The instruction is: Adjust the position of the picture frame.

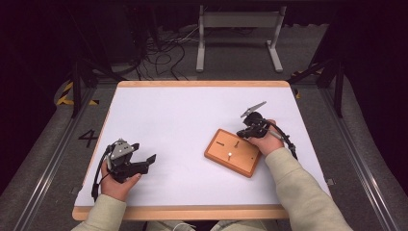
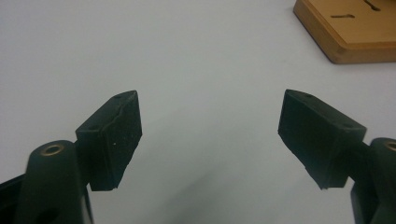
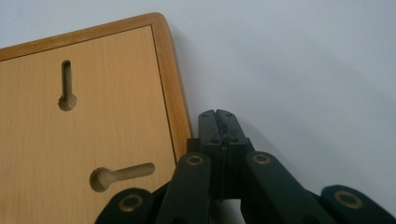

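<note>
I have the wooden board [image 1: 233,151] lying flat on the white table [image 1: 183,110], right of centre and turned on the slant, with keyhole slots cut in its top and a small pale dot near its middle. My right gripper [image 1: 246,133] sits at the board's 1 o'clock corner. In the right gripper view the board [image 3: 88,116] fills the left side, two keyhole slots [image 3: 67,86] plain in it, and my right gripper [image 3: 219,122] has its jaws pressed flat together with nothing between them, the tips just beside the board's rounded edge. Whether they actually touch the wood I cannot tell.

My left gripper [image 1: 144,165] rests well apart at the table's 8 o'clock, pointing toward the board. In the left gripper view its jaws are spread wide over bare table, left gripper [image 2: 210,123] holding nothing, and the board's corner [image 2: 348,32] shows far off at 1 o'clock.

I judge this as the approach or nudging step: closed tips set against the board's edge, likely to push or square it. Next I would need a slow, low push along the tabletop, keeping the tips on the edge so they don't ride up over the rim, or I'd open the jaws to take the edge.
</note>
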Available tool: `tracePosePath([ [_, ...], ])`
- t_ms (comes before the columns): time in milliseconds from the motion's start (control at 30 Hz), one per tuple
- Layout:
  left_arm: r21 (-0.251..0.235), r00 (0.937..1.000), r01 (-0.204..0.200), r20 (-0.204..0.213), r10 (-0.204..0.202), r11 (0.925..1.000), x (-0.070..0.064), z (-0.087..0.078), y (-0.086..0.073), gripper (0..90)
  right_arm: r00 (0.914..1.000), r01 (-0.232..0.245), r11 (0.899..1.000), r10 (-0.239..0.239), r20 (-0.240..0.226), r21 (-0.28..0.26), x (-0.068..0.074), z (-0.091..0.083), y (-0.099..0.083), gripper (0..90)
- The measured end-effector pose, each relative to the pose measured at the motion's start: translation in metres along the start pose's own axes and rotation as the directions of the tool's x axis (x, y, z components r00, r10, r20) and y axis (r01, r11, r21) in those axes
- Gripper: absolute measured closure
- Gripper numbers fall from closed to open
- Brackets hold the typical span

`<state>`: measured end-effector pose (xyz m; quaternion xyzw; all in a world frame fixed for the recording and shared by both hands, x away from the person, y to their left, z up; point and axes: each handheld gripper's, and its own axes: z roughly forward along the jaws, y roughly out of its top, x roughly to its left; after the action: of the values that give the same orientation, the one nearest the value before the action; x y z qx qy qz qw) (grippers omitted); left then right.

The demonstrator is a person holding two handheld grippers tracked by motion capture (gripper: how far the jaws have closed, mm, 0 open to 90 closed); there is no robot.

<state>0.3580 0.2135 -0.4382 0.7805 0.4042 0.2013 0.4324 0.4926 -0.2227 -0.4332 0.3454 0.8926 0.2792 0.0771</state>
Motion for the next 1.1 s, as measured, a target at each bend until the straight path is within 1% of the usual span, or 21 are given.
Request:
tracePosePath([
  [100,-0.002,1.0000,0.002,0.006,-0.002,1.0000,-0.001,0.001,0.001,21.8,0.9992,0.031,1.000,-0.031,-0.025,0.004,0.016,0.002,0.001,90.0],
  [133,0.000,1.0000,0.000,0.006,0.000,1.0000,-0.001,0.002,0.001,21.7,0.9987,0.043,0.999,-0.042,-0.027,0.006,0.019,0.002,0.001,90.0],
  [233,-0.004,1.0000,-0.003,0.006,0.003,1.0000,-0.001,0.003,0.001,21.8,0.9986,0.052,0.998,-0.052,0.000,-0.021,0.026,0.000,0.000,90.0],
  [333,-0.001,1.0000,-0.002,0.009,0.002,1.0000,-0.001,0.003,0.002,21.8,0.9978,0.062,0.997,-0.061,0.025,-0.044,0.029,-0.012,-0.002,90.0],
  [433,0.001,0.9999,-0.003,0.011,0.003,1.0000,-0.002,0.004,0.002,21.7,0.9957,0.081,0.996,-0.079,0.048,-0.028,0.035,-0.029,-0.005,90.0],
  [467,0.001,0.9999,-0.003,0.011,0.003,1.0000,-0.002,0.004,0.002,21.8,0.9957,0.081,0.996,-0.079,0.048,-0.028,0.035,-0.029,-0.005,90.0],
  [500,0.003,0.9999,-0.003,0.013,0.003,1.0000,-0.002,0.005,0.003,21.7,0.9949,0.080,0.997,-0.080,0.061,-0.001,0.037,-0.038,-0.008,90.0],
  [567,0.002,0.9999,-0.006,0.013,0.006,1.0000,-0.002,0.005,0.003,21.7,0.9945,0.077,0.996,-0.079,0.068,0.033,0.037,-0.043,-0.010,90.0],
  [633,0.001,0.9999,-0.007,0.011,0.007,1.0000,-0.003,0.005,0.003,21.7,0.9951,0.067,0.994,-0.072,0.067,0.082,0.037,-0.050,-0.014,90.0],
  [667,0.003,0.9999,-0.006,0.011,0.006,1.0000,-0.003,0.005,0.003,21.8,0.9951,0.062,0.991,-0.070,0.069,0.120,0.036,-0.053,-0.017,90.0],
  [733,0.007,0.9999,-0.007,0.013,0.007,1.0000,-0.003,0.005,0.003,21.8,0.9945,0.057,0.986,-0.070,0.078,0.160,0.036,-0.056,-0.020,90.0],
  [767,0.007,0.9999,-0.007,0.013,0.007,1.0000,-0.003,0.005,0.003,21.7,0.9938,0.050,0.981,-0.067,0.088,0.189,0.035,-0.059,-0.023,90.0],
  [800,0.008,0.9999,-0.005,0.013,0.005,1.0000,-0.003,0.005,0.003,21.7,0.9938,0.050,0.981,-0.067,0.088,0.189,0.035,-0.059,-0.023,90.0],
  [833,0.007,0.9999,-0.004,0.013,0.004,1.0000,-0.003,0.005,0.003,21.7,0.9922,0.040,0.973,-0.066,0.106,0.228,0.034,-0.061,-0.027,90.0],
  [867,0.007,0.9999,-0.004,0.013,0.004,1.0000,-0.003,0.005,0.003,21.8,0.9922,0.040,0.973,-0.066,0.106,0.228,0.034,-0.061,-0.027,90.0],
  [900,0.006,0.9999,-0.003,0.014,0.003,1.0000,-0.003,0.005,0.003,21.7,0.9902,0.026,0.962,-0.062,0.125,0.271,0.032,-0.061,-0.031,90.0],
  [933,0.006,0.9999,-0.004,0.014,0.003,1.0000,-0.003,0.005,0.003,21.7,0.9902,0.026,0.962,-0.062,0.125,0.271,0.032,-0.061,-0.031,90.0],
  [967,0.004,0.9999,-0.002,0.012,0.002,1.0000,-0.003,0.005,0.003,21.8,0.9913,0.016,0.949,-0.056,0.119,0.315,0.032,-0.060,-0.036,90.0],
  [1000,0.004,0.9999,-0.004,0.011,0.004,1.0000,-0.003,0.005,0.003,21.7,0.9917,0.017,0.944,-0.058,0.115,0.328,0.032,-0.060,-0.037,90.0],
  [1033,0.004,0.9999,-0.004,0.011,0.004,1.0000,-0.003,0.005,0.003,21.8,0.9917,0.017,0.944,-0.058,0.115,0.328,0.032,-0.060,-0.037,90.0],
  [1100,0.006,0.9999,-0.002,0.014,0.002,1.0000,-0.003,0.005,0.003,21.7,0.9910,0.020,0.931,-0.067,0.116,0.364,0.032,-0.058,-0.040,90.0],
])
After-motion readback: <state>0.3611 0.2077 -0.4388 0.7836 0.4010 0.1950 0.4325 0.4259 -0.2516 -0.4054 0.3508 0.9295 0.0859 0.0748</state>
